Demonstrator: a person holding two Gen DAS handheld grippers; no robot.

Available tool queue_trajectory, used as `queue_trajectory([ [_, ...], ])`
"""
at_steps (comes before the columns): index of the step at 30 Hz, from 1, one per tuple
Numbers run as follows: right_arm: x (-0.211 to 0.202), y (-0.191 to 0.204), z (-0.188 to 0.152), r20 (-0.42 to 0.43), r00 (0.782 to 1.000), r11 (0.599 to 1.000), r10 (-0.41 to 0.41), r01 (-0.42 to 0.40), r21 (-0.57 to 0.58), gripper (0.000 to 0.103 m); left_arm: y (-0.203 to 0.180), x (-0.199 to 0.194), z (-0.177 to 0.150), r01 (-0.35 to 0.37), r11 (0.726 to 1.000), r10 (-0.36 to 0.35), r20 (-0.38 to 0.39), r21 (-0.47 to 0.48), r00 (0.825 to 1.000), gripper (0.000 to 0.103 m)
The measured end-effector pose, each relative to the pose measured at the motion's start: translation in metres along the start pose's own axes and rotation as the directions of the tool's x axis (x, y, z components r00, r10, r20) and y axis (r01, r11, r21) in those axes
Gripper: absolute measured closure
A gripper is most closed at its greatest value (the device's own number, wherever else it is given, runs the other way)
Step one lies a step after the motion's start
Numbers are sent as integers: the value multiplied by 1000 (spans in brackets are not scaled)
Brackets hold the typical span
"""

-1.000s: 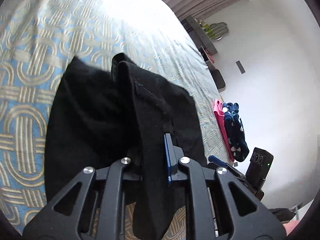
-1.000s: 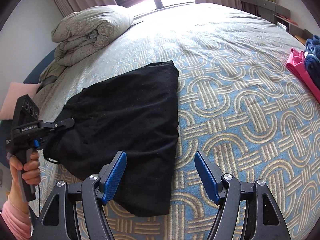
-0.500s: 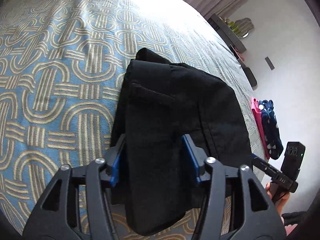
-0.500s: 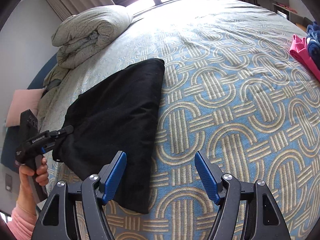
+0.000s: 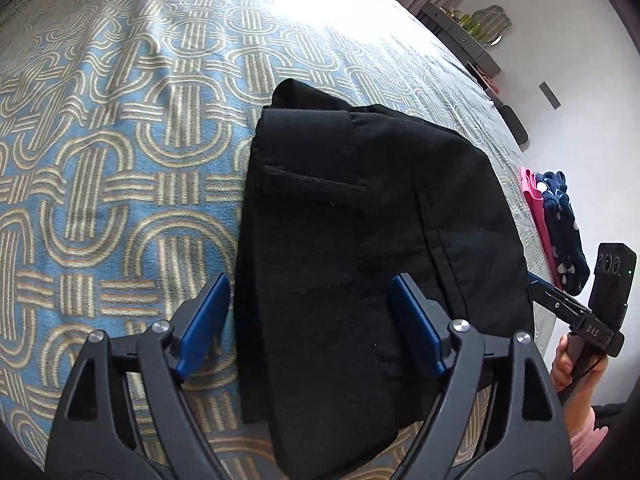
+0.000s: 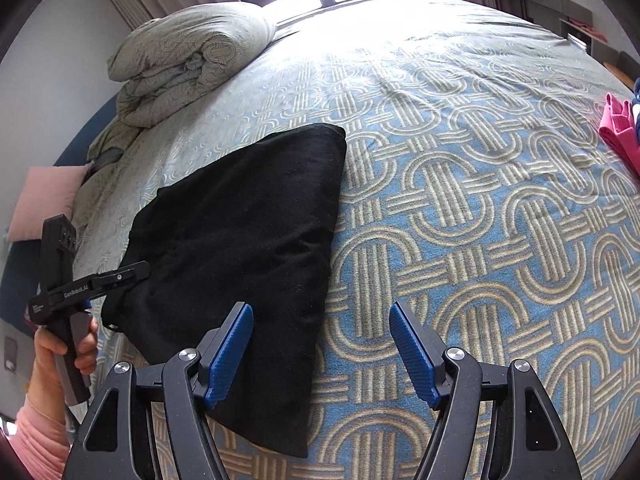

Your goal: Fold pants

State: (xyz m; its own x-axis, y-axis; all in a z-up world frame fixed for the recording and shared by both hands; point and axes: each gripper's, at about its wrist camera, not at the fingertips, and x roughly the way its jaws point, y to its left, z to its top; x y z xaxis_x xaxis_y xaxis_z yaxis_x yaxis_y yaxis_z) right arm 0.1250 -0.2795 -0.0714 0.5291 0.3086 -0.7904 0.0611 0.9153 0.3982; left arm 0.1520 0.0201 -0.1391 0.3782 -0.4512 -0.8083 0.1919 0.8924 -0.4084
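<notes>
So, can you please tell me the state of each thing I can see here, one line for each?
black pants: folded, lying flat on the bedspread, not gripped.
left gripper: open, empty, over the pants.
right gripper: open, empty, at the pants' edge.
duvet: rolled up in a bundle at the head of the bed.
pink garment: folded, at the bed's edge.
navy dotted garment: folded, stacked on a pink one.

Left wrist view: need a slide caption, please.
Open left gripper above folded black pants on the patterned bedspread.
</notes>
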Motion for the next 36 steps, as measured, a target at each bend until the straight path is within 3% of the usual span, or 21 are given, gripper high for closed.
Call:
queue_trajectory([
  [5, 5, -1, 5, -15, 1000, 1000, 19, -19, 9, 31, -8, 6, 5, 17, 999, -16, -24, 36, 1000, 18],
  [8, 12, -3, 10, -36, 998, 998, 52, -51, 23, 30, -14, 12, 5, 32, 997, -30, -31, 73, 999, 7],
  [12, 32, -6, 15, -84, 988, 991, 129, -125, 43, 23, -27, 21, 5, 56, 983, -48, -50, 175, 998, 5],
  [14, 39, -9, 18, -71, 979, 980, 193, -188, 68, 19, -24, 20, 7, 88, 980, -78, -64, 179, 995, 5],
  [16, 46, -12, 23, -69, 964, 965, 255, -249, 87, 19, -19, 18, 8, 119, 976, -108, -66, 183, 992, 9],
  [19, 60, -11, 34, -81, 939, 940, 335, -327, 99, 18, -8, 14, 10, 156, 973, -149, -57, 171, 987, 25],
  [20, 65, -9, 38, -85, 936, 938, 343, -336, 87, 18, -3, 12, 12, 174, 973, -168, -51, 150, 984, 35],
  [22, 72, -3, 48, -98, 942, 946, 321, -313, 84, 33, 6, 11, 14, 222, 972, -219, -38, 83, 975, 47],
  [23, 74, -1, 52, -101, 954, 958, 281, -273, 88, 65, 9, 11, 14, 247, 968, -246, -26, 51, 969, 55],
  [24, 75, 1, 54, -110, 959, 963, 261, -251, 93, 78, 9, 9, 13, 259, 965, -259, -16, 35, 966, 58],
  [26, 68, 4, 58, -104, 957, 959, 272, -259, 117, 87, -2, 4, 9, 223, 972, -224, 4, 71, 975, 61],
  [29, 37, 19, 64, -47, 964, 965, 260, -259, 34, 91, -29, -7, 7, 194, 972, -197, 12, 129, 980, 67],
  [33, -20, 29, 75, 39, 973, 971, 228, -224, -78, 93, -88, -16, 12, 228, 950, -239, 28, 212, 971, 70],
  [36, -73, 10, 83, 129, 974, 979, 188, -175, -105, 93, -144, -16, 24, 288, 917, -309, 34, 278, 951, 70],
])
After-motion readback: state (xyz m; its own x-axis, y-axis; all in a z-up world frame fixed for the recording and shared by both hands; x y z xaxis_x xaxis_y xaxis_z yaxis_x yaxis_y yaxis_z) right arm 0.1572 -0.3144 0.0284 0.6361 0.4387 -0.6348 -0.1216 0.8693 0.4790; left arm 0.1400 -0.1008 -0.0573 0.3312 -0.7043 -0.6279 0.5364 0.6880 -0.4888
